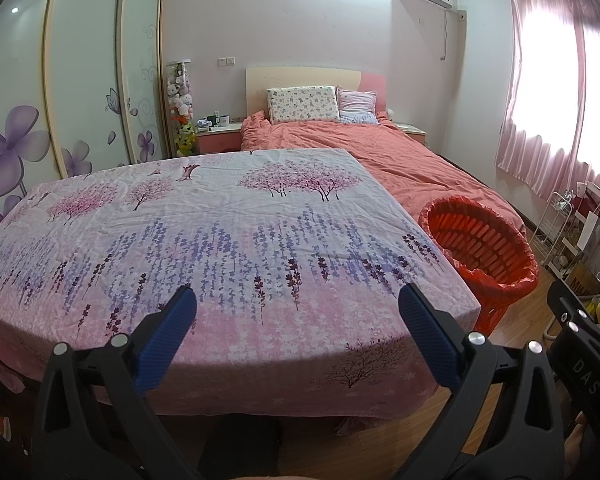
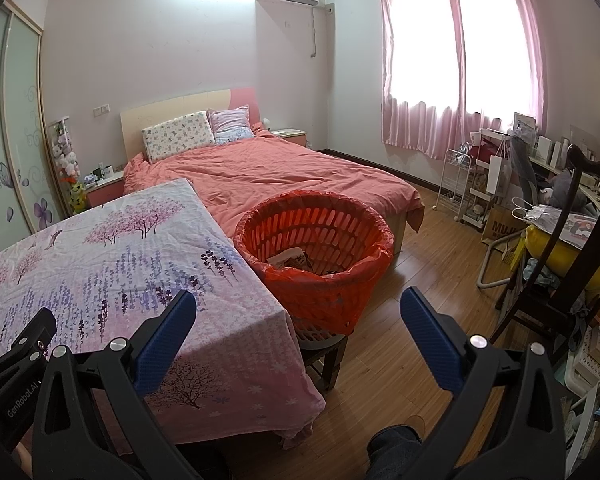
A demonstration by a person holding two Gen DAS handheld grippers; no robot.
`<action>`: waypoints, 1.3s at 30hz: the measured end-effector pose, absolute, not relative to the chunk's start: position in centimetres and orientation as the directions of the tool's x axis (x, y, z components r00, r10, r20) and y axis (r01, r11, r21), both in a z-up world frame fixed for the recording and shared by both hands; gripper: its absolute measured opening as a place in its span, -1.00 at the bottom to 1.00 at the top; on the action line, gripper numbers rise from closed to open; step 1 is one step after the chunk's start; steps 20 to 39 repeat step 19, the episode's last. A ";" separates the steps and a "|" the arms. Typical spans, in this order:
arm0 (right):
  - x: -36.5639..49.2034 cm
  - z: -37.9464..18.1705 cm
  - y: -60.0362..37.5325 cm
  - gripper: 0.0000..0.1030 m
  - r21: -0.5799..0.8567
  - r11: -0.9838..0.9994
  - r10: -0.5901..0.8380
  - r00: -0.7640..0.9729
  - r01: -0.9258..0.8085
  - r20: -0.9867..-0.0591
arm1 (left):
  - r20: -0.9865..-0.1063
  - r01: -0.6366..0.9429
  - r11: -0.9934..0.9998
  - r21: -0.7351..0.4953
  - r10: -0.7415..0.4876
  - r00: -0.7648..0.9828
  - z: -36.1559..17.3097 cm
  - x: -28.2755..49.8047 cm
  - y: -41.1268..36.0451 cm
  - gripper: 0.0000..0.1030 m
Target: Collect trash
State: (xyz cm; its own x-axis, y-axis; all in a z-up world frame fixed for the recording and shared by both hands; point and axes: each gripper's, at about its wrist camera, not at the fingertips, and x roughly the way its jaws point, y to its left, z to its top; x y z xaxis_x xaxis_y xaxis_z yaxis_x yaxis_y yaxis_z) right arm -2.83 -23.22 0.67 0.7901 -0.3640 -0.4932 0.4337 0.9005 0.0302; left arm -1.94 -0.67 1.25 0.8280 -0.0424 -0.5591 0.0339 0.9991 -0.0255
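Note:
A red slatted basket lined with an orange-red bag stands on a small stool just right of the table; it also shows at the right in the left wrist view as the basket. Crumpled paper trash lies at its bottom. The table carries a floral cloth with no loose item on it. My left gripper hovers open over the table's near edge, holding nothing. My right gripper is open too, above the table's right corner and short of the basket.
A bed with a salmon cover lies behind the table and basket. A dark wooden chair, a white wire rack and cluttered shelves fill the right side. Wooden floor stretches between. A wardrobe stands at the left.

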 end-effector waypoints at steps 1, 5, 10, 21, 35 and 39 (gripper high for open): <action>-2.8 0.7 -23.3 0.96 0.031 0.900 -0.364 0.790 0.434 -0.493 | -0.559 0.034 0.999 -0.025 -0.042 0.828 1.2 -2.0 -0.6 0.92; -2.8 0.7 -23.3 0.96 0.031 0.900 -0.364 0.790 0.434 -0.493 | -0.559 0.034 0.999 -0.025 -0.042 0.828 1.3 -1.9 -0.7 0.92; -2.8 0.7 -23.3 0.96 0.031 0.900 -0.363 0.790 0.434 -0.494 | -0.558 0.033 0.999 -0.022 -0.040 0.829 1.2 -2.0 -0.6 0.92; -2.8 0.7 -23.4 0.96 0.032 0.900 -0.363 0.790 0.434 -0.494 | -0.558 0.033 0.999 -0.023 -0.040 0.829 1.2 -2.0 -0.6 0.92; -2.8 0.7 -23.4 0.96 0.032 0.900 -0.363 0.790 0.434 -0.494 | -0.558 0.033 0.999 -0.023 -0.040 0.829 1.2 -2.0 -0.6 0.92; -2.8 0.7 -23.4 0.96 0.032 0.900 -0.363 0.790 0.434 -0.494 | -0.558 0.033 0.999 -0.023 -0.040 0.829 1.2 -2.0 -0.6 0.92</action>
